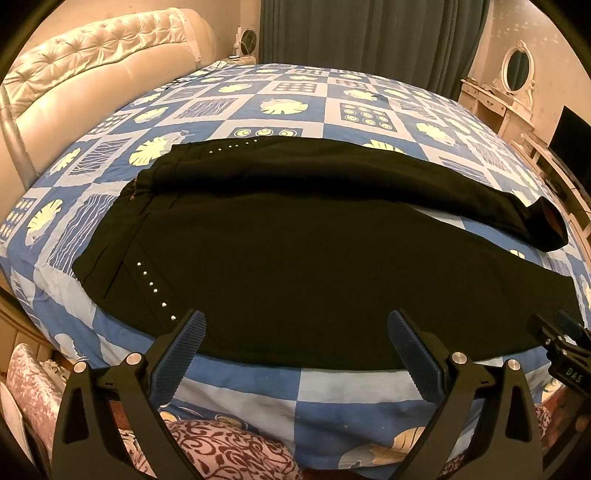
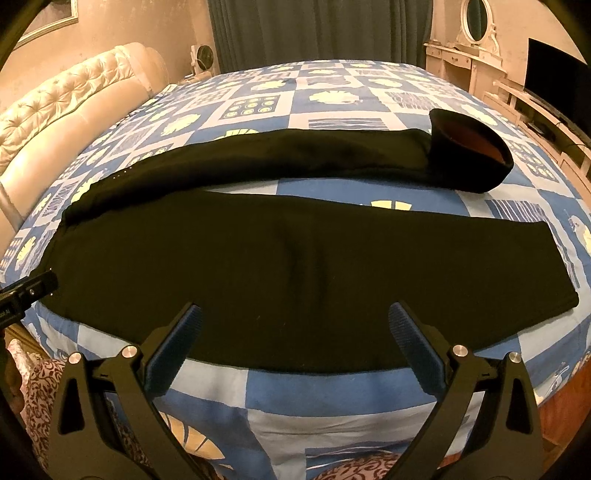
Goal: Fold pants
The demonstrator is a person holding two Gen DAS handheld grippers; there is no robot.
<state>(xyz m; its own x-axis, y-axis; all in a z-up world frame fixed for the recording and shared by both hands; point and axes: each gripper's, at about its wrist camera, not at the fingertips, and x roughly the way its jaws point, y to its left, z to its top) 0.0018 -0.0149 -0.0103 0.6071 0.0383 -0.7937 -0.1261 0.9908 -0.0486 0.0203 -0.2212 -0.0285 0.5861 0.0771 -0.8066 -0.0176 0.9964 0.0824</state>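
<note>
Black pants lie spread flat on the bed, waistband to the left, legs running right. A row of small silver studs marks each hip. The far leg's cuff is turned up and shows a reddish lining. My left gripper hovers open over the near edge of the pants by the hip, nothing between its fingers. My right gripper is open too, above the near leg's lower edge. Each gripper shows at the edge of the other's view: right gripper, left gripper.
The bed carries a blue and white patterned quilt. A tufted cream headboard stands at the left. Dark curtains, a dresser with an oval mirror and a TV line the far side. Patterned pink fabric lies below the bed's edge.
</note>
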